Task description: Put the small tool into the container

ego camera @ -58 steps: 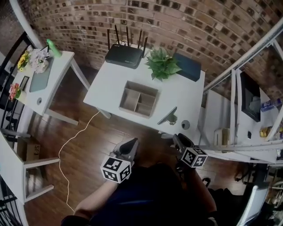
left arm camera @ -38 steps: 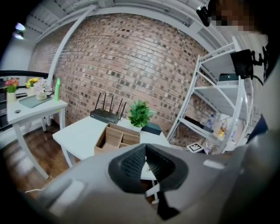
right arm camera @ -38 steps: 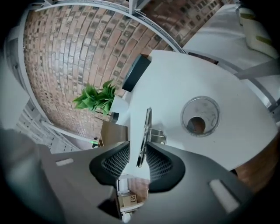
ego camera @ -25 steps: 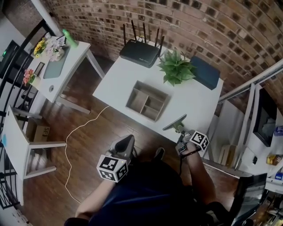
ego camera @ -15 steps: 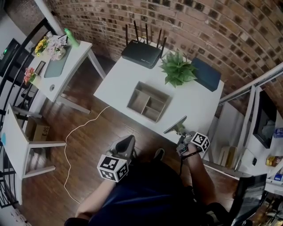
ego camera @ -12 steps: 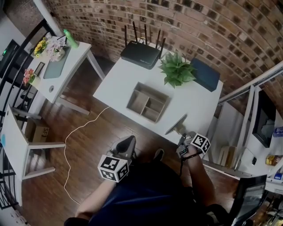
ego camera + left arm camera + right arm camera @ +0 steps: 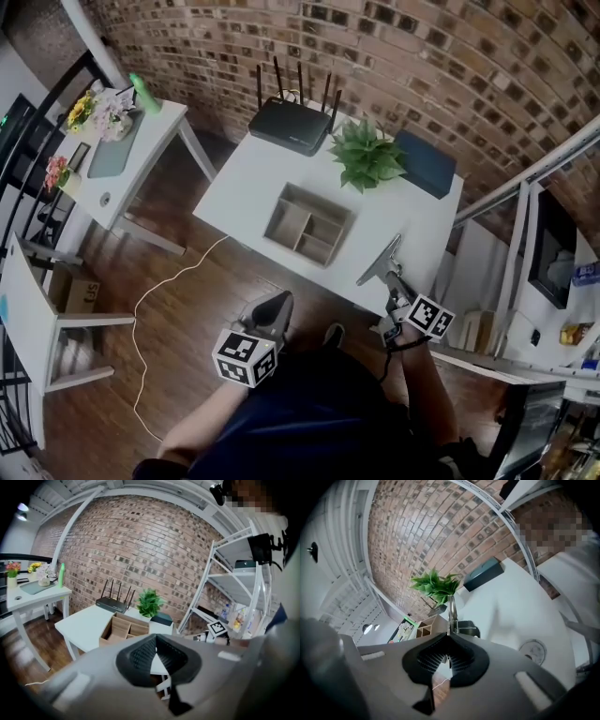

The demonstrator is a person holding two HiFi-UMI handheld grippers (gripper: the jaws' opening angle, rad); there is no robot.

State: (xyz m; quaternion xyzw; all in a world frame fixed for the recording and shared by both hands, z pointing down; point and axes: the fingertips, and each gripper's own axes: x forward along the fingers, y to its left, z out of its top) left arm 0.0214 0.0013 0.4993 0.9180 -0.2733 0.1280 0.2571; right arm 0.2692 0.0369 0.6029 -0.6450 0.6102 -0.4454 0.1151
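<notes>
The small tool (image 7: 379, 263), a flat grey metal blade with a dark grip end, is tilted up over the front right edge of the white table (image 7: 246, 183). My right gripper (image 7: 395, 285) is shut on its lower end. In the right gripper view the blade (image 7: 451, 607) sticks out past the closed pads of the right gripper (image 7: 449, 638). The container (image 7: 307, 225), a brown divided tray, sits mid-table to the tool's left, also seen as the tray (image 7: 123, 628) and tray (image 7: 424, 629). My left gripper (image 7: 274, 306) hangs shut and empty over the floor, before the table; in its own view the left gripper (image 7: 156, 642) holds nothing.
A black router (image 7: 289, 124), a green plant (image 7: 366, 154) and a dark blue box (image 7: 425, 162) line the table's back. A side table (image 7: 112, 159) with flowers stands left, metal shelving (image 7: 525, 244) right. A white cable (image 7: 164, 291) trails on the wooden floor.
The right gripper's jaws have closed on the tool, which lay flat at the table edge. The tool is now raised and tilted more steeply. The left gripper has hardly moved.
</notes>
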